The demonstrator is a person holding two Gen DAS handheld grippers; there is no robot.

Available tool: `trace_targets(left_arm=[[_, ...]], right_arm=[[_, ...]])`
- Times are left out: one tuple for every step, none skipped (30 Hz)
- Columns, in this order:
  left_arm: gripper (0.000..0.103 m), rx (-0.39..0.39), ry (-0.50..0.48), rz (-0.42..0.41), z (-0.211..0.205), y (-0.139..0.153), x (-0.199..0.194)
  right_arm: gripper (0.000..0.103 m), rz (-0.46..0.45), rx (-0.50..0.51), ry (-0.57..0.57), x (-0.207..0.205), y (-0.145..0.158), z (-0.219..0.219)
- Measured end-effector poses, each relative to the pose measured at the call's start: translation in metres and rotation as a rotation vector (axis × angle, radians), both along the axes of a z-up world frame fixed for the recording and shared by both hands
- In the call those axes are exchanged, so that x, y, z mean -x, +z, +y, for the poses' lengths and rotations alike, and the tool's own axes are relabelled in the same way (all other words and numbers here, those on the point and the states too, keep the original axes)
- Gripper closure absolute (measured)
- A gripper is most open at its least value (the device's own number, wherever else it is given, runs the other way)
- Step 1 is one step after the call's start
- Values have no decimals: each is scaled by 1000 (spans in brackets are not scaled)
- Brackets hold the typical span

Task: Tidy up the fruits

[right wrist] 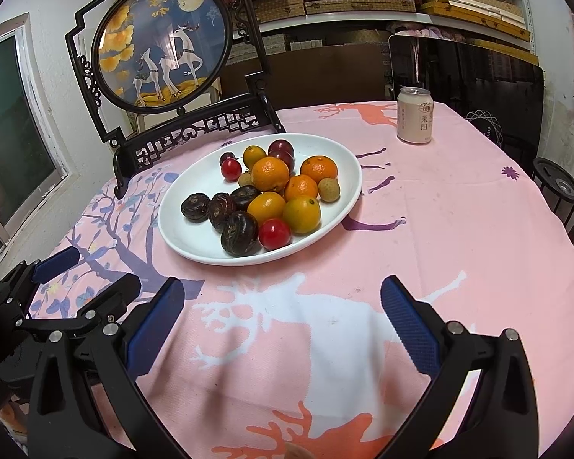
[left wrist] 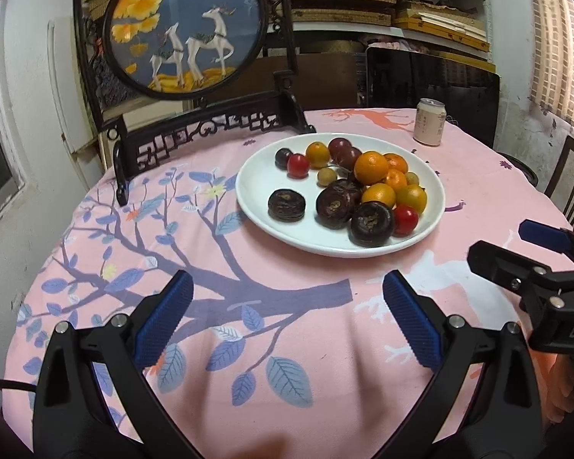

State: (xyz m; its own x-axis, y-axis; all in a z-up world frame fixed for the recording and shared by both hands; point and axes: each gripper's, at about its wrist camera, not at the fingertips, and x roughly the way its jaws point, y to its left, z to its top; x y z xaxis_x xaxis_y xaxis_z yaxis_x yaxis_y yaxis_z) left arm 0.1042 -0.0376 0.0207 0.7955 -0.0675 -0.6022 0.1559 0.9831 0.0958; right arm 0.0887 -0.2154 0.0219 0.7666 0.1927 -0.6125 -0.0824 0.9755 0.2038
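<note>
A white plate (left wrist: pixel 254 191) (right wrist: pixel 187 237) sits mid-table and holds mixed fruit. There are oranges (left wrist: pixel 371 168) (right wrist: pixel 270 174), red cherry tomatoes (left wrist: pixel 405 220) (right wrist: pixel 274 233), dark brown water chestnuts (left wrist: pixel 287 205) (right wrist: pixel 195 208), purple plums (left wrist: pixel 339 148) (right wrist: pixel 281 149) and small longans (left wrist: pixel 327 176) (right wrist: pixel 328 189). My left gripper (left wrist: pixel 287 306) (right wrist: pixel 84 277) hovers open over the cloth, short of the plate's near left side, with nothing between its blue pads. My right gripper (right wrist: pixel 283 306) (left wrist: pixel 512 246) is open too, empty, in front of the plate's near right side.
A pink printed tablecloth (right wrist: pixel 440 229) covers the round table. A drink can (left wrist: pixel 429 121) (right wrist: pixel 414 114) stands at the back right. A black carved stand with a round deer picture (left wrist: pixel 187 30) (right wrist: pixel 160 44) rises behind the plate on the left. A chair (left wrist: pixel 570 187) and a stool (right wrist: pixel 556 185) stand at the right edge.
</note>
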Motion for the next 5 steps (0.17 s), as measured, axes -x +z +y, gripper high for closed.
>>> trace_targets(left_arm=[[2,3,3,4,1,0,-1],[2,5,8,7,2,0,-1],[2,7,11,10,2,-1,-1],[2,7,11,12,2,-1,-2],[2,5,10,13,2,-1,-2]], right_arm=[[1,0,0,1,0,0,0],[1,0,0,1,0,0,0],[1,0,0,0,0,0,0],[1,1,0,0,0,0,0],[1,1,0,0,0,0,0]])
